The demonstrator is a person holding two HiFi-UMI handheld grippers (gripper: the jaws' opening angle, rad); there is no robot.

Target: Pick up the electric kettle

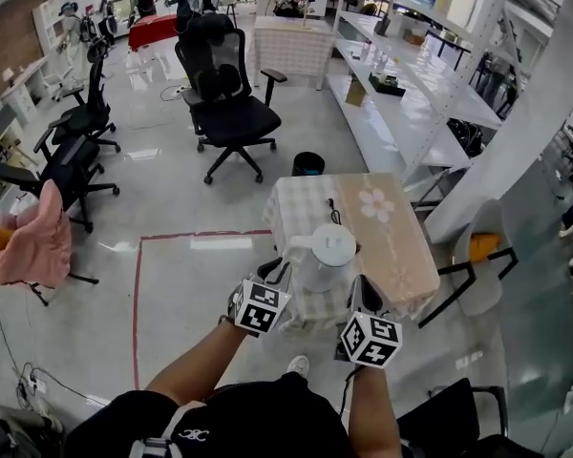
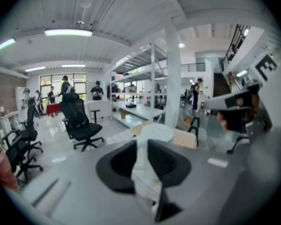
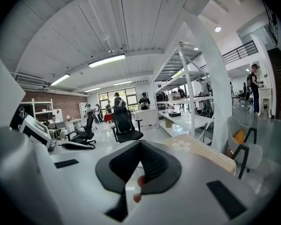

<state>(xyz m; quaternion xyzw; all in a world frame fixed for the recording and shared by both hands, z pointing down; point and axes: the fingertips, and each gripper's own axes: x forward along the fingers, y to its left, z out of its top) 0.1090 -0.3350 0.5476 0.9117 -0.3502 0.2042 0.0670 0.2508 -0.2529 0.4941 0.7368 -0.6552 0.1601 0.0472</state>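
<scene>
While the lidded kettle [image 1: 322,256] sits on the table [image 1: 401,246], left gripper [image 2: 141,148] stands ajar, right gripper [image 3: 139,146] closed.

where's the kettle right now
In the head view, the kettle stands toward the near end of the cloth-covered table, just ahead of the left gripper and right gripper.

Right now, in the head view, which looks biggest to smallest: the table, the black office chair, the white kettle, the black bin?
1. table
2. black office chair: close behind, but it stands farther from the camera, so the true order of these two is unsure
3. white kettle
4. black bin
</scene>
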